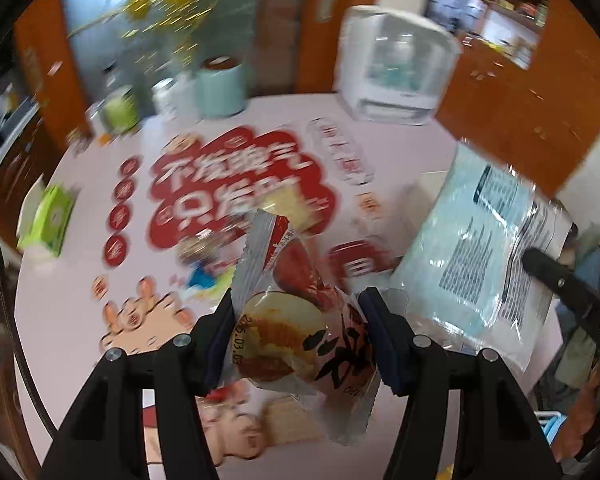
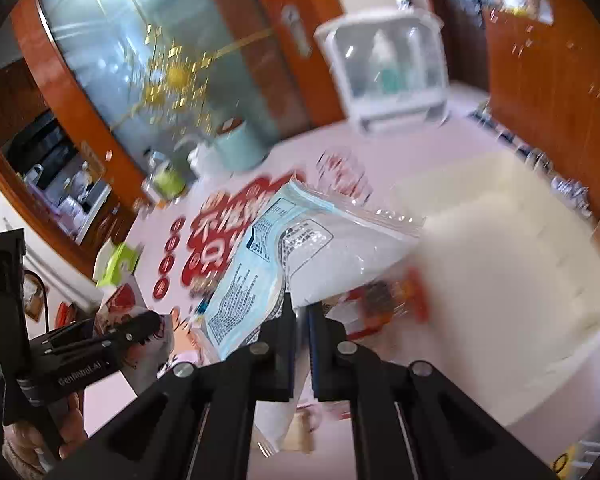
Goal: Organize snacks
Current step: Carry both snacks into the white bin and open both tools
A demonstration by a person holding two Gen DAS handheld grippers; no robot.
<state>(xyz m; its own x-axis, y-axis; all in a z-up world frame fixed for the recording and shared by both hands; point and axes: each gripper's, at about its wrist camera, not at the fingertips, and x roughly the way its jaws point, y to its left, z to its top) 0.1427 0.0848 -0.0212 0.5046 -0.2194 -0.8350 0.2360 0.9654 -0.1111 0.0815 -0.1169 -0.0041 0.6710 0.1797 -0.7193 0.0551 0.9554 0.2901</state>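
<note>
— What does my rig look like from the wrist cameras?

— I see the left gripper (image 1: 296, 336) as matte black plastic: two angular fingers with triangular cut-outs, round silver screws at the joints, and dark blue pads (image 1: 382, 344) on the inner faces.

— And the other one?

— My right gripper (image 2: 299, 336) is built the same, black with silver screws and blue-edged pads. Seen from the right wrist, the left unit's black body carries white lettering, blurred. The hand (image 2: 66, 436) under it shows a knitted cuff.
</note>
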